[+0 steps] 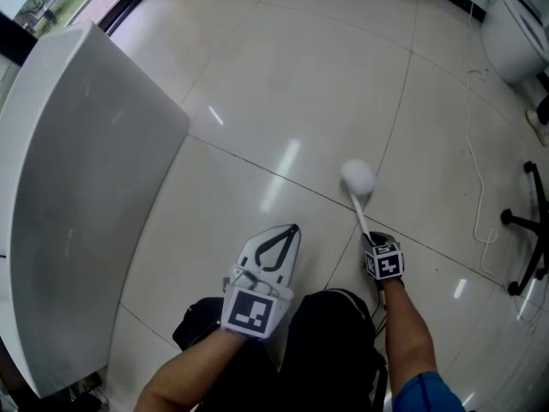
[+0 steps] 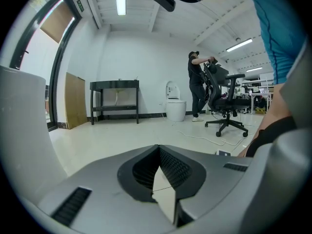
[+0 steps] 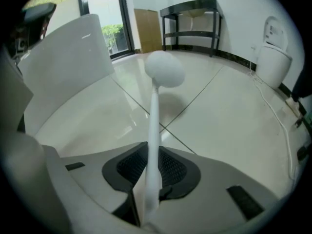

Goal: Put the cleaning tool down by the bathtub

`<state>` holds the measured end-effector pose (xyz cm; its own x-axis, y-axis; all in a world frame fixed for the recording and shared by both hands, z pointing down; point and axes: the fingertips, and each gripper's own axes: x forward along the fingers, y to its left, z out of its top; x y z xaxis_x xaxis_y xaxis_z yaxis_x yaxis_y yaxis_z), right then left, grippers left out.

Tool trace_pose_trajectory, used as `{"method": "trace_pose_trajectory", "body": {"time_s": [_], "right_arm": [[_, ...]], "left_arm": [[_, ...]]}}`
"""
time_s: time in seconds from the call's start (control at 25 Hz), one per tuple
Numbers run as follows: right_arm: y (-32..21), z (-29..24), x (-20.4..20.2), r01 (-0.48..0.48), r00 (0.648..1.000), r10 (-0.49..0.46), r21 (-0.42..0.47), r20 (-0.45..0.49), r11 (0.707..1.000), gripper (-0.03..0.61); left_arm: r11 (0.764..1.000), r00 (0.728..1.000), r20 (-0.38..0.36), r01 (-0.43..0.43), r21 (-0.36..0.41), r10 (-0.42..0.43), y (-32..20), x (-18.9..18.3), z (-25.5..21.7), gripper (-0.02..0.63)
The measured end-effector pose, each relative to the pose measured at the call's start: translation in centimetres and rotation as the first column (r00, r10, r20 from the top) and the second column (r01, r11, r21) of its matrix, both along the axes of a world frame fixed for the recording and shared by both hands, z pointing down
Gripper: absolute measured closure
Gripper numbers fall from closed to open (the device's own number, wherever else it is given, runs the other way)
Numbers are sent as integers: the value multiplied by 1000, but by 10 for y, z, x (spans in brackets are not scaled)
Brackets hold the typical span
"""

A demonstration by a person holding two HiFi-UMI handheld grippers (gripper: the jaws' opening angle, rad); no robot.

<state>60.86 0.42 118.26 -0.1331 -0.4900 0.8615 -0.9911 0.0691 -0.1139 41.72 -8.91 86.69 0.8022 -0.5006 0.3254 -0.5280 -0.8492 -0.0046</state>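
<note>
Your right gripper (image 1: 371, 240) pinched the cleaning tool (image 1: 357, 178) at the near end of its thin handle, with the round head over the floor, well right of the bathtub (image 1: 86, 187). It looked light, stiff and smooth-handled, so that hold probably suited it. Your left gripper (image 1: 290, 230) was pressed together, empty.

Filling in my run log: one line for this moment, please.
left gripper: shut, empty | right gripper: shut on brush | bathtub: left of brush

The head view looks steeply down on the floor (image 1: 343, 75) and bathtub (image 1: 77, 187); the right gripper view shares both from low and near, while the left gripper view faces level over that floor.
</note>
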Motion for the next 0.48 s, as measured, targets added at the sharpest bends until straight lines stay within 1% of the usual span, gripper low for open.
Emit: {"method": "trace_pose_trajectory", "body": {"time_s": [0.08, 0.2, 0.32, 0.48], "right_arm": [[-8, -31, -2, -72, 996, 68, 66, 53, 995, 489], [-19, -91, -4, -129, 989, 117, 156, 88, 979, 489], [-24, -162, -7, -153, 987, 136, 225, 88, 962, 489], [-31, -276, -20, -133, 991, 126, 315, 41, 940, 489]], "left_arm": [[1000, 1000, -10, -1, 5, 1, -2, -6, -7, 621], [1000, 1000, -24, -3, 9, 4, -1, -16, -26, 621], [1000, 1000, -22, 2, -7, -2, 5, -28, -58, 621], [1000, 1000, -17, 19, -21, -20, 8, -49, -130, 621]]}}
